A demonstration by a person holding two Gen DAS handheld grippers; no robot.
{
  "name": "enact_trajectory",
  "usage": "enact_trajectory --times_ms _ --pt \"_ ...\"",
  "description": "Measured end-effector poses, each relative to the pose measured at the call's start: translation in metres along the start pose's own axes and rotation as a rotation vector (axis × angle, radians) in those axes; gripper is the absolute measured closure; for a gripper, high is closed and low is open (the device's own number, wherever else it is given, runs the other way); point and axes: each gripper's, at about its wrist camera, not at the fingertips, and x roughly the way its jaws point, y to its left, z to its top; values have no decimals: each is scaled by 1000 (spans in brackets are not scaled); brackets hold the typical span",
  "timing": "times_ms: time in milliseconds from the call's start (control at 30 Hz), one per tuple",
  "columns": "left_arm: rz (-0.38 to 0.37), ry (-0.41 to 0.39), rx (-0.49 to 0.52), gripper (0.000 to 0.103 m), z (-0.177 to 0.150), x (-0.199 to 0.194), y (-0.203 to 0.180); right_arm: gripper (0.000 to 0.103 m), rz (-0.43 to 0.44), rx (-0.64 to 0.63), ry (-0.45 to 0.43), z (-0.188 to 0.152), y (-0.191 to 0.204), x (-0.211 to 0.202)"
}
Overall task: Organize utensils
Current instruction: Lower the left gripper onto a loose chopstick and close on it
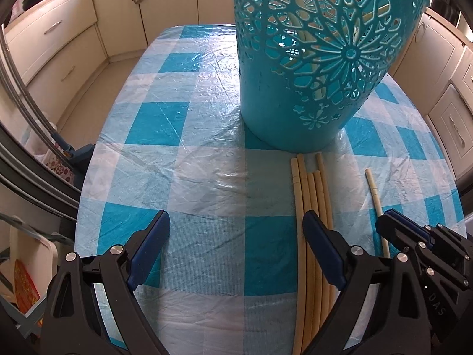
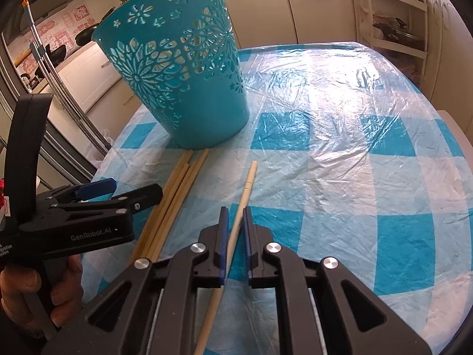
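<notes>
My right tongs (image 2: 235, 230) pinch one chopstick (image 2: 246, 186) thinly, my left tongs (image 1: 236, 236) gape wide; lifting could swivel it loose short of the basket (image 2: 177, 68).

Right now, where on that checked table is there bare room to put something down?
Free: the wide stretch of tablecloth right of the blue basket, and the patch to its left. Crowded: in front of the basket, where the bundle of chopsticks, the single chopstick and both claws sit.
</notes>
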Motion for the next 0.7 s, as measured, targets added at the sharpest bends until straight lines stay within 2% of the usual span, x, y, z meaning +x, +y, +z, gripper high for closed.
enact_trajectory --times_ms 133,233,300,400,567,700 --pt "16 -3 9 16 2 3 -1 92 6 -1 -7 0 -1 1" --pt "27 -6 17 16 3 4 -4 87 8 -5 -9 1 0 2" --pt "34 -9 23 16 4 5 -5 83 1 -15 -12 3 3 3" --pt "41 -20 30 16 4 5 -5 83 -26 -38 -14 5 8 7" --pt "36 -45 41 28 4 2 2 87 -77 -114 0 9 16 11" --pt "33 -32 49 30 10 5 4 87 -92 -112 0 12 10 11"
